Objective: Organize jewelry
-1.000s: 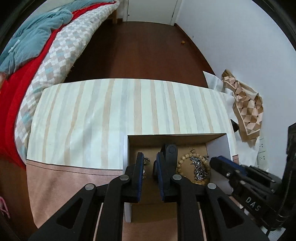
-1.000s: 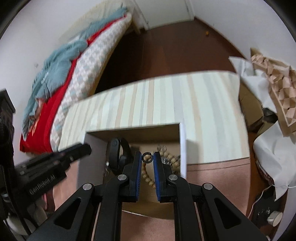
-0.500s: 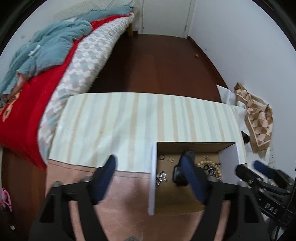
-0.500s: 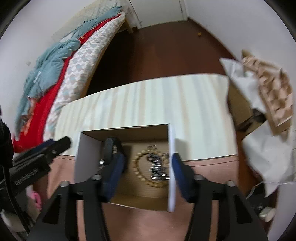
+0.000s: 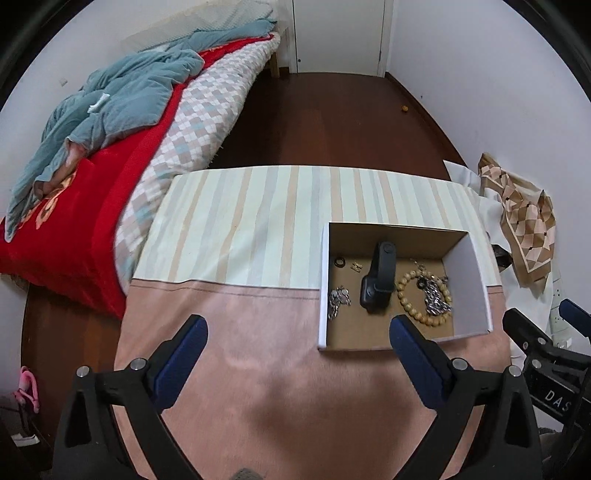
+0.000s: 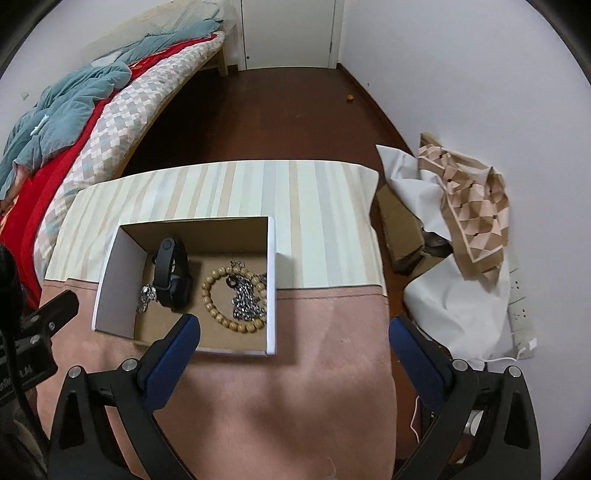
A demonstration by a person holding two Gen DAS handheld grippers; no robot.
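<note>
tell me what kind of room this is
Most likely a bedroom in a home: a bed with a red cover and a crumpled blue blanket stands beside the cloth-covered table, with a dark wood floor and a white door beyond.

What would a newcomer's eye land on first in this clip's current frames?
The open cardboard box on the pink and striped tablecloth, with a black smartwatch, a wooden bead bracelet and a silver chain lying in it. Next, the bed at the left with its red blanket and teal quilt. Both hand-held grippers stand wide open with nothing between their fingers.
</note>
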